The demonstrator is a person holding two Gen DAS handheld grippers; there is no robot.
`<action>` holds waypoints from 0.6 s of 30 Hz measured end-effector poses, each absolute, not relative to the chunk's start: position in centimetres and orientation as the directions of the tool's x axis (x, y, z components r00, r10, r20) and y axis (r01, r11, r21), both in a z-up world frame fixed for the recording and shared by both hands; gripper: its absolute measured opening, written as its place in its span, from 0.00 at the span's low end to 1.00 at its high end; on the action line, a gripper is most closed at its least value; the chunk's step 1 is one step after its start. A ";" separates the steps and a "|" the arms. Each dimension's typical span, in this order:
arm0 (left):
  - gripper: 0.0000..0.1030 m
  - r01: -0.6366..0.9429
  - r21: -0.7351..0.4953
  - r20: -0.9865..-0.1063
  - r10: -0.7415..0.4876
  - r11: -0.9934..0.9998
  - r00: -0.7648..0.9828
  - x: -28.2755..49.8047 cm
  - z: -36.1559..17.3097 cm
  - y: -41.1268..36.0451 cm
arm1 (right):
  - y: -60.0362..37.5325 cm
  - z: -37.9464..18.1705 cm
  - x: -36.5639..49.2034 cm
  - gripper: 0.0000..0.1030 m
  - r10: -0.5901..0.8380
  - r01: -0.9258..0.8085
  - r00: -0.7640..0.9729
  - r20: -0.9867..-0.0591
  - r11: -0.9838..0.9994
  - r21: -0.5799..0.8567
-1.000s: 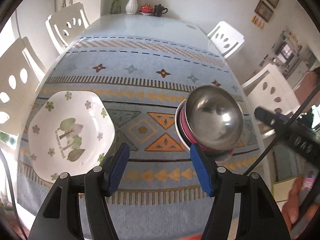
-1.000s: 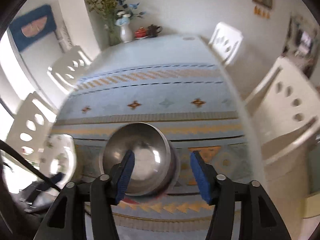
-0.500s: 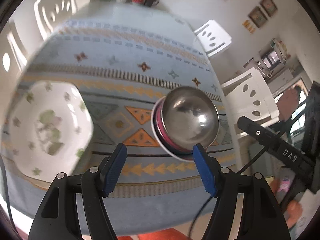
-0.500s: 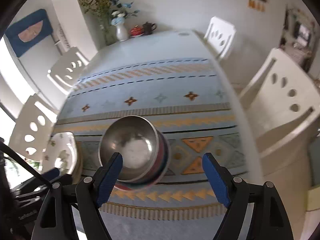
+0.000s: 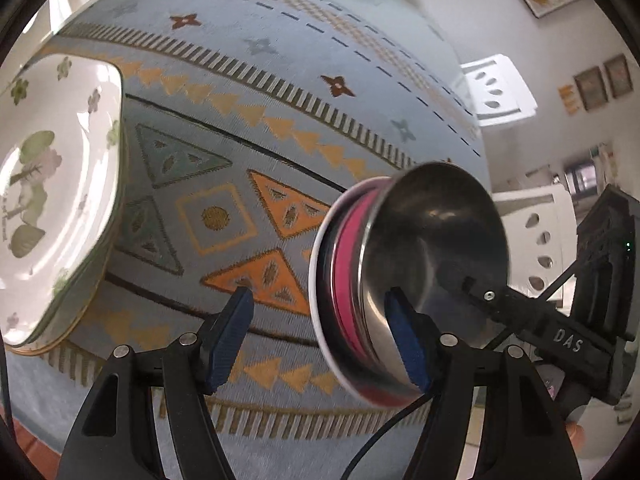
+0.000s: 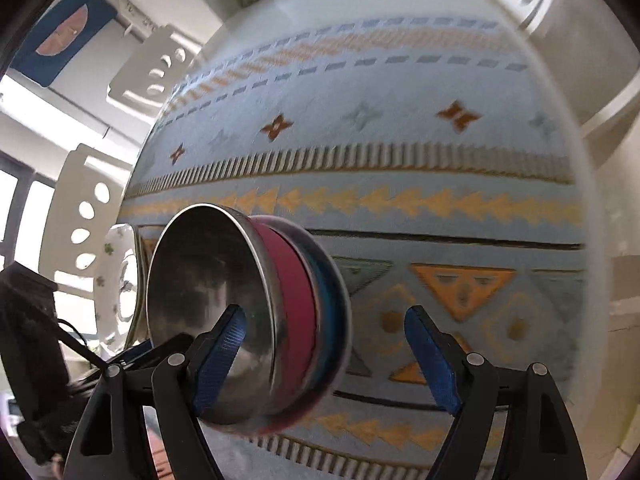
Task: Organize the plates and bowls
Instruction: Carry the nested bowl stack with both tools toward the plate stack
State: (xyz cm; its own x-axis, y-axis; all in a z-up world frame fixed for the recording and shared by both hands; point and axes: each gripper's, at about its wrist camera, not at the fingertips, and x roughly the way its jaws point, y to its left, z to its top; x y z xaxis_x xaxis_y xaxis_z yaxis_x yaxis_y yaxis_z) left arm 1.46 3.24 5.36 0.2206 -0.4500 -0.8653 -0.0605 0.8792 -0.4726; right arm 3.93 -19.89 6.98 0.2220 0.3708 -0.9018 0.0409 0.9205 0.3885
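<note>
Left wrist view: steel bowl (image 5: 436, 248) nested atop pink and white bowls; both tools spread.

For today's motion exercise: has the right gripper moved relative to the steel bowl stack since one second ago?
Yes. The right gripper now straddles the steel bowl's right-hand rim on the tablecloth, closer than before.
</note>
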 end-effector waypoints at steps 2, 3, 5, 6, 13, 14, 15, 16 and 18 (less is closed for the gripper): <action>0.63 -0.074 -0.467 -0.869 -0.442 0.881 0.221 2.0 5.0 3.0 | -19.7 6.3 4.5 0.69 0.378 0.027 0.218 -0.900 0.919 0.393; 0.63 -0.076 -0.465 -0.870 -0.439 0.882 0.223 2.2 4.8 3.0 | -19.6 5.8 4.8 0.68 0.383 0.025 0.211 -0.899 0.918 0.396; 0.63 -0.079 -0.475 -0.864 -0.448 0.876 0.227 2.3 4.4 3.1 | -19.7 4.9 5.6 0.66 0.411 0.032 0.190 -0.892 0.905 0.424; 0.63 -0.084 -0.488 -0.858 -0.460 0.869 0.226 2.3 4.3 3.3 | -19.8 4.5 5.8 0.65 0.453 0.034 0.181 -0.873 0.884 0.466; 0.41 -0.087 -0.596 -0.793 -0.568 0.798 0.223 2.6 3.3 3.2 | -19.6 3.3 5.6 0.56 0.577 0.034 0.193 -0.793 0.804 0.594; 0.40 -0.083 -0.589 -0.796 -0.559 0.804 0.234 2.6 3.4 3.1 | -19.5 3.4 5.4 0.56 0.573 0.017 0.195 -0.796 0.810 0.587; 0.38 -0.076 -0.584 -0.797 -0.553 0.808 0.241 2.5 3.5 3.0 | -19.4 3.6 5.3 0.55 0.566 0.002 0.195 -0.801 0.817 0.577; 0.36 -0.068 -0.578 -0.800 -0.548 0.813 0.246 2.5 3.7 2.8 | -19.2 3.8 5.2 0.55 0.559 -0.012 0.196 -0.805 0.823 0.569; 0.34 -0.053 -0.569 -0.803 -0.540 0.821 0.252 2.3 4.1 2.6 | -19.2 4.2 4.8 0.55 0.550 -0.047 0.201 -0.811 0.832 0.553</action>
